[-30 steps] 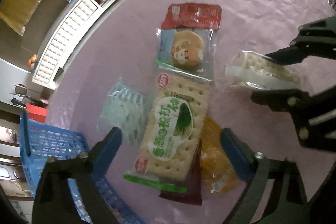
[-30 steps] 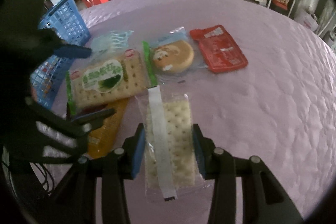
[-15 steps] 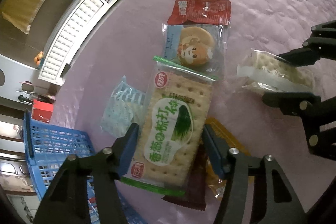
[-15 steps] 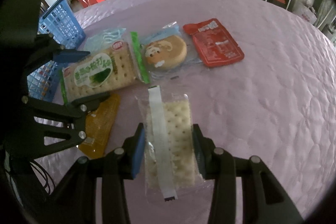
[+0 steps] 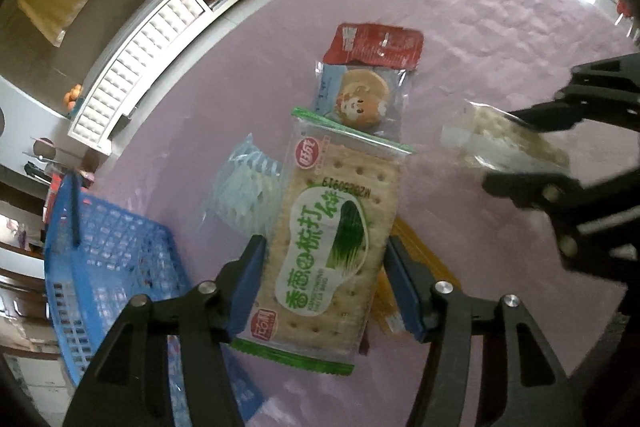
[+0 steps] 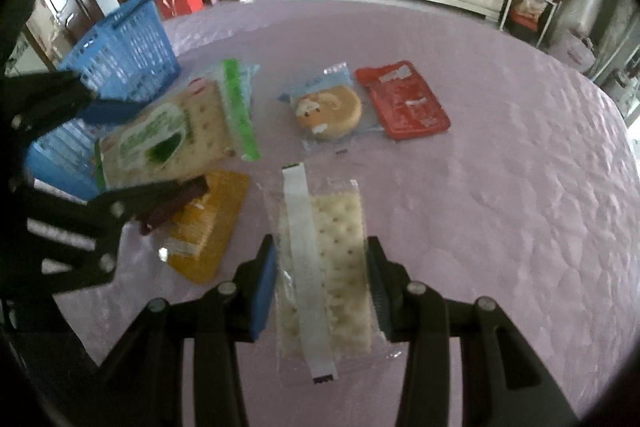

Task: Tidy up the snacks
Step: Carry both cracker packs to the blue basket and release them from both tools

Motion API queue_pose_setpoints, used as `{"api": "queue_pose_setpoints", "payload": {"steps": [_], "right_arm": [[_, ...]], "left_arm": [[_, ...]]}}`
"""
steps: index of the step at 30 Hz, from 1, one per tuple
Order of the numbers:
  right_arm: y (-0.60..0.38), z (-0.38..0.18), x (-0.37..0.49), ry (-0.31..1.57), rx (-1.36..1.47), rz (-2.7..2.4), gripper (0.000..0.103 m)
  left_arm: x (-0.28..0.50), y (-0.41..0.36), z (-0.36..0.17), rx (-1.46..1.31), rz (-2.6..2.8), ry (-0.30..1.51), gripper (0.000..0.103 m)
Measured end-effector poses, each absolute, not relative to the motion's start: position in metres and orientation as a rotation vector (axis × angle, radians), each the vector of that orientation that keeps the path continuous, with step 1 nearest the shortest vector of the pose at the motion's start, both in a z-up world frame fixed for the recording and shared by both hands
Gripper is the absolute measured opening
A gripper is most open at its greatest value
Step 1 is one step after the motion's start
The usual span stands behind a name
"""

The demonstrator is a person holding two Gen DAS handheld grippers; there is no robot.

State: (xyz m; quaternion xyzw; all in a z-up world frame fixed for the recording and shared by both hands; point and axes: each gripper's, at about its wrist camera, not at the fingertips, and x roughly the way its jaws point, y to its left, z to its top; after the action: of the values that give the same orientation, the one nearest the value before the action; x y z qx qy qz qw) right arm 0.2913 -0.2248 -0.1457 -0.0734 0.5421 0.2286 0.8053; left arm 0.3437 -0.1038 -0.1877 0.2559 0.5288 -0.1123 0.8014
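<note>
Both packets now ride clear of the pink tablecloth [image 6: 500, 131], where a second ago the green cracker packet [image 5: 332, 247] lay flat among the others with the left gripper [image 5: 324, 287] spread wide around it; those jaws have just been closing, and their blue pads now press on the packet's two long edges. Its long axis runs straight out along the fingers, the far end tipped up over the yellow packet [image 6: 208, 223] and a dark maroon one [image 6: 172, 207] just beneath. The right gripper [image 6: 320, 291] has stayed clamped on the clear cracker packet [image 6: 324, 267], likewise held lengthwise, white strip pointing away from the fingers. Outward from the left gripper, the blue basket [image 5: 108, 259] sits close by on its left side, just beyond the pale blue packet [image 5: 244, 187]; from the right gripper the basket lies further off, ahead and to the left, past the other gripper. I judge the left hand the nearer to the basket, so its packet would go in first with a short swing leftward. Ahead of both, the round cake packet [image 6: 328, 111] and red packet [image 6: 404, 103] lie touching on the cloth.
</note>
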Motion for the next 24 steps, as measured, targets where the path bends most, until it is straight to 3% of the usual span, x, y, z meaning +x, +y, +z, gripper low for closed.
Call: {"api": "queue_pose_setpoints", "payload": {"steps": [10, 24], "right_arm": [[-0.221, -0.081, 0.256, 1.092, -0.083, 0.437, 0.047], [-0.129, 0.012, 0.213, 0.921, -0.194, 0.505, 0.047]], "left_arm": [[0.284, -0.074, -0.122, 0.470, -0.266, 1.017, 0.057], [0.209, 0.012, -0.012, 0.340, -0.208, 0.800, 0.057]]}}
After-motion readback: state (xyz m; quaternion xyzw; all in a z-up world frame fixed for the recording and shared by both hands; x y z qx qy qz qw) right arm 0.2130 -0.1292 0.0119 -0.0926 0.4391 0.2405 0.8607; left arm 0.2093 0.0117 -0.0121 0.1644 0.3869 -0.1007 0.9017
